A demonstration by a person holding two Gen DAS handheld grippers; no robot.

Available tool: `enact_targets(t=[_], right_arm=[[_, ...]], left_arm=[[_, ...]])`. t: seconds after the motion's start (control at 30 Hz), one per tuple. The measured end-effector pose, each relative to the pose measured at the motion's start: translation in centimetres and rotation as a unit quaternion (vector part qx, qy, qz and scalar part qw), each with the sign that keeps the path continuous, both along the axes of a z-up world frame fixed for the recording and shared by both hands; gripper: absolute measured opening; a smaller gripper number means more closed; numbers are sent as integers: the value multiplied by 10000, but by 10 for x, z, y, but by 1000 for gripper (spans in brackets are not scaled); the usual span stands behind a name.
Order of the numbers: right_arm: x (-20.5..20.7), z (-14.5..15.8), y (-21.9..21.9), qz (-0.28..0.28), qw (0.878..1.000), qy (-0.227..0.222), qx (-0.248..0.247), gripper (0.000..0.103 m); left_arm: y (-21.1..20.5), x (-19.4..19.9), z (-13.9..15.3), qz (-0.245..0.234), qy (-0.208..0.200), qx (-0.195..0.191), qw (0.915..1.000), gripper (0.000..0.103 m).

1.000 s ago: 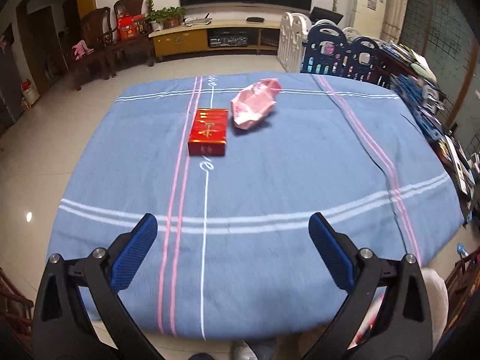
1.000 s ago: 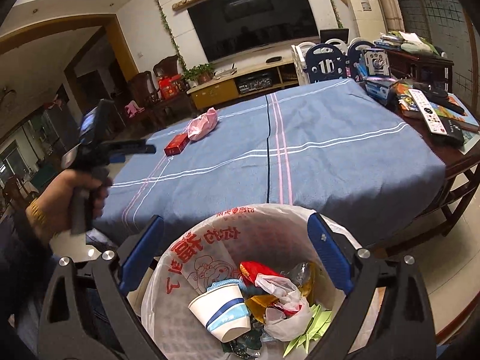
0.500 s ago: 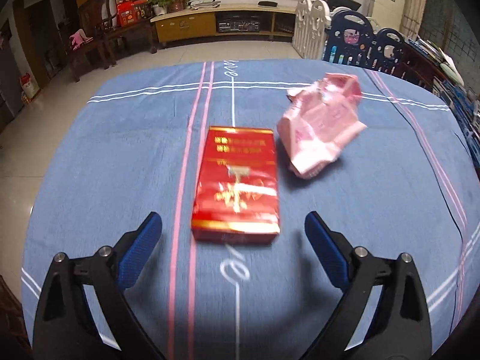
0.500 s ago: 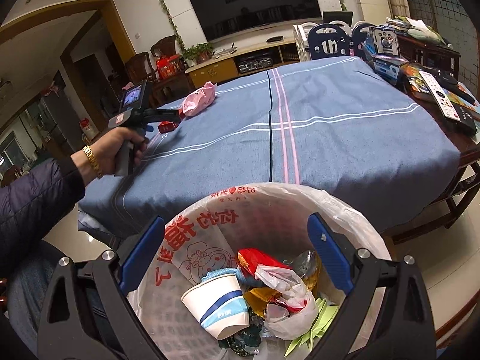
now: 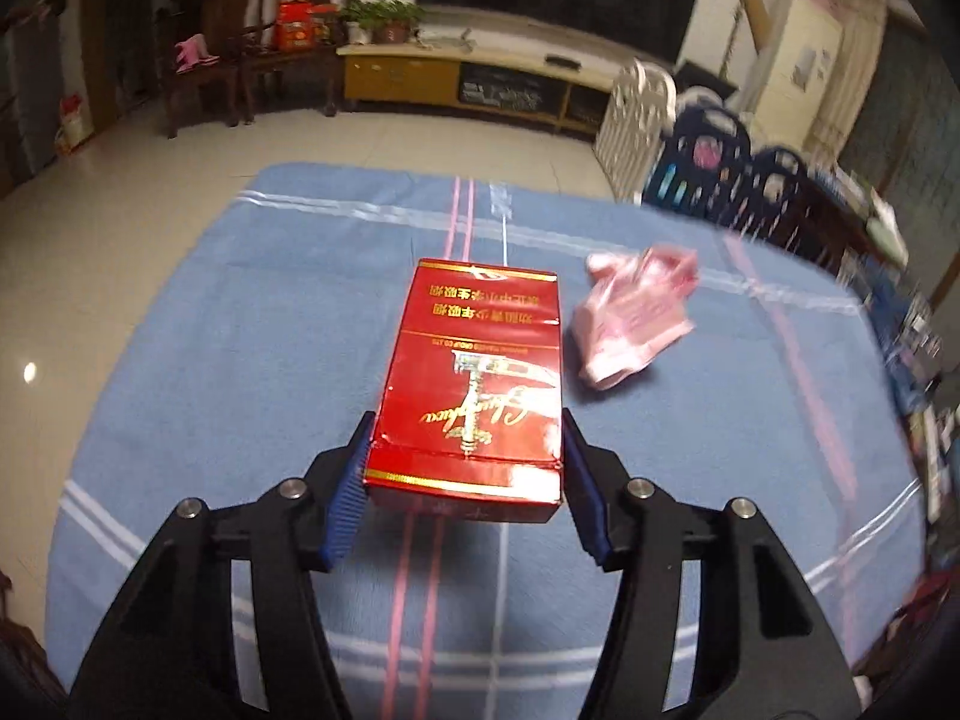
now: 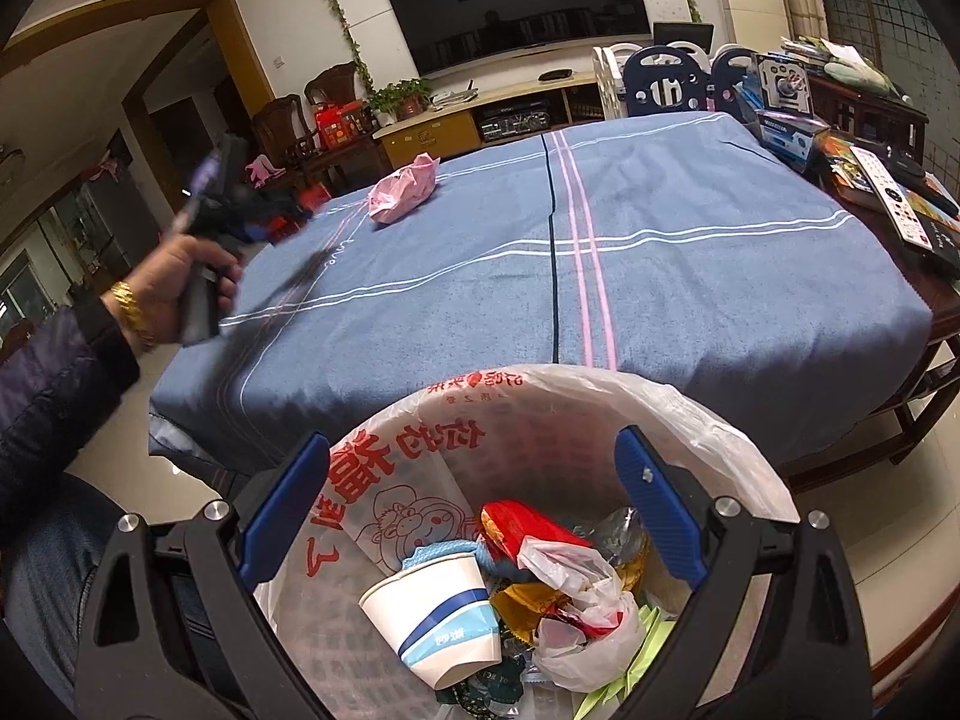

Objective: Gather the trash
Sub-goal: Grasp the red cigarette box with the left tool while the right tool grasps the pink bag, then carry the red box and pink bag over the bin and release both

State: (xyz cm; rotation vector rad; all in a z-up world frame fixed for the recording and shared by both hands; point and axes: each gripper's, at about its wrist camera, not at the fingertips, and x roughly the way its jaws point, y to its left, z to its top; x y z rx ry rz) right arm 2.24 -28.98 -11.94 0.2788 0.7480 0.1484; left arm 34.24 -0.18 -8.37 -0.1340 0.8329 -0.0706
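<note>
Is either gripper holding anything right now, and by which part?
The left gripper has just closed its fingers on the red box, by the long sides at its near end. The right gripper holds nothing.

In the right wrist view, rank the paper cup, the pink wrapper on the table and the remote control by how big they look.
1. Paper cup, largest, though it lies in the trash bag close to the camera.
2 and 3. Remote control and pink wrapper look about alike; both sit far off, so no sure ranking.

Bare blue cloth [image 5: 240,360] left of box [image 5: 480,372]; pink wrapper [image 5: 630,318] crowds its right.
</note>
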Motion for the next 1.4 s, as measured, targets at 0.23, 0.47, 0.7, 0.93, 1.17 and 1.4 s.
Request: enact_targets(t=[0.23, 0.47, 0.7, 0.93, 1.17, 1.4], right_arm=[[48, 3, 20, 119, 9990, 313, 279, 94], [206, 26, 73, -46, 9951, 675, 715, 94], [374, 14, 115, -393, 9933, 1011, 408, 94], [461, -21, 137, -687, 9869, 1421, -333, 94], [466, -51, 168, -179, 9798, 1309, -1501, 59], [403, -32, 146, 310, 9876, 1022, -1150, 38]], left_arm=[[-5, -115, 97, -90, -1138, 232, 9932, 58], [12, -178, 86, 94, -866, -269, 9958, 58], [30, -163, 83, 113, -881, -509, 9947, 58], [51, -148, 86, 276, -874, -756, 9929, 58], [44, -137, 81, 205, -818, -719, 9938, 58], [44, -133, 78, 200, -769, -653, 9947, 58]])
